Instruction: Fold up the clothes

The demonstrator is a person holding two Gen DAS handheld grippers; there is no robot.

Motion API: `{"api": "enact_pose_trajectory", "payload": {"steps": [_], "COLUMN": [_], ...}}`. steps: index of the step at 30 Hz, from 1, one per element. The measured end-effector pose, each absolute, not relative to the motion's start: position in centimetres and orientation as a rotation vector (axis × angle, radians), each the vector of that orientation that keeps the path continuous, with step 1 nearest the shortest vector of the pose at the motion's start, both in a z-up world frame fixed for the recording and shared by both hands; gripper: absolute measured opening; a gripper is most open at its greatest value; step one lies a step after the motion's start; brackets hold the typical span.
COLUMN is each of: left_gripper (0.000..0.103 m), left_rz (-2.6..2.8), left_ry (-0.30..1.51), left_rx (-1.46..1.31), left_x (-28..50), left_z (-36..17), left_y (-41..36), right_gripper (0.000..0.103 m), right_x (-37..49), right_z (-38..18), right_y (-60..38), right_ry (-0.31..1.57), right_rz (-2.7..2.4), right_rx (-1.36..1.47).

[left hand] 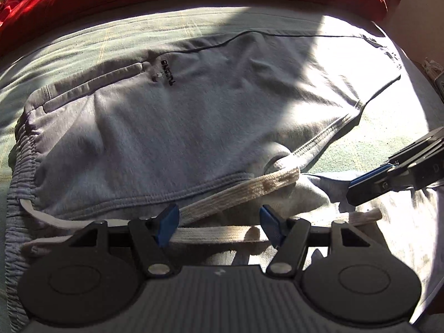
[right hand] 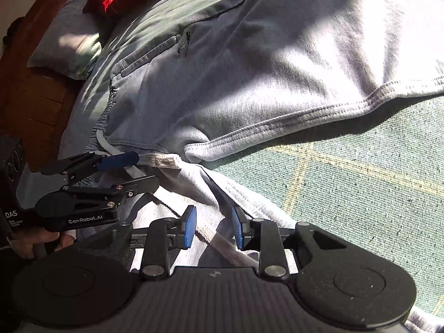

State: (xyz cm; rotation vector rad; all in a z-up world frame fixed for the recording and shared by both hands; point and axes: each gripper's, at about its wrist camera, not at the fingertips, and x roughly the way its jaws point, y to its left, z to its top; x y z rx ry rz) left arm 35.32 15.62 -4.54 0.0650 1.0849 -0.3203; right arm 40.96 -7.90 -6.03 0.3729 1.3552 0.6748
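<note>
Left wrist view: left claw (left hand: 219,226) is spread wide over the white drawstring (left hand: 216,234), which runs crosswise between its pads — grey sweatpants (left hand: 172,116) stretch out ahead on the bed (left hand: 69,47). Right wrist view: right claw (right hand: 213,229) is spread too, pant leg (right hand: 277,97) ahead, long axis slanting right — left claw sits nearer the waistband (right hand: 104,122).

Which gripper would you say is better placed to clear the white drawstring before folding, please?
Probably the left gripper: its open jaws straddle the drawstring on the grey sweatpants. The right gripper is open over a strand too.
</note>
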Motion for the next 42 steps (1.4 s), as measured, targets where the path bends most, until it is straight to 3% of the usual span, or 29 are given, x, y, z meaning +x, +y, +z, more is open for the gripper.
{"api": "enact_pose_trajectory", "payload": {"steps": [8, 11, 19, 21, 30, 33, 38, 42], "left_gripper": [0.065, 0.065, 0.065, 0.06, 0.059, 0.064, 0.061, 0.06], "left_rz": [-0.334, -0.332, -0.23, -0.172, -0.169, -0.214, -0.099, -0.093], "left_ry": [0.992, 0.951, 0.971, 0.993, 0.966, 0.953, 1.019, 1.017], "left_rx": [0.029, 0.017, -0.114, -0.149, -0.1, -0.103, 0.027, -0.059], "left_x": [40.0, 43.4, 53.1, 54.3, 53.7, 52.1, 51.1, 51.0], "left_z": [-2.9, -3.0, -6.9, -8.4, -6.4, -5.6, -7.6, -7.5], "left_y": [16.6, 17.5, 22.2, 24.2, 25.3, 25.2, 26.5, 27.9], "right_gripper": [0.033, 0.038, 0.04, 0.04, 0.04, 0.04, 0.039, 0.039], "right_x": [44.7, 46.6, 51.1, 51.8, 57.8, 60.1, 62.9, 64.5], "right_z": [-2.2, -0.8, 0.8, 0.4, -1.7, -3.3, -7.3, -7.5], "right_y": [-9.0, -8.5, -7.4, -7.3, -5.5, -3.3, -0.2, 0.2], "right_ry": [1.171, 1.1, 1.022, 1.03, 1.01, 1.039, 1.049, 1.035], "right_rz": [0.592, 0.584, 0.568, 0.559, 0.53, 0.553, 0.518, 0.504], "right_rx": [0.272, 0.235, 0.165, 0.148, -0.042, -0.095, -0.205, -0.18]}}
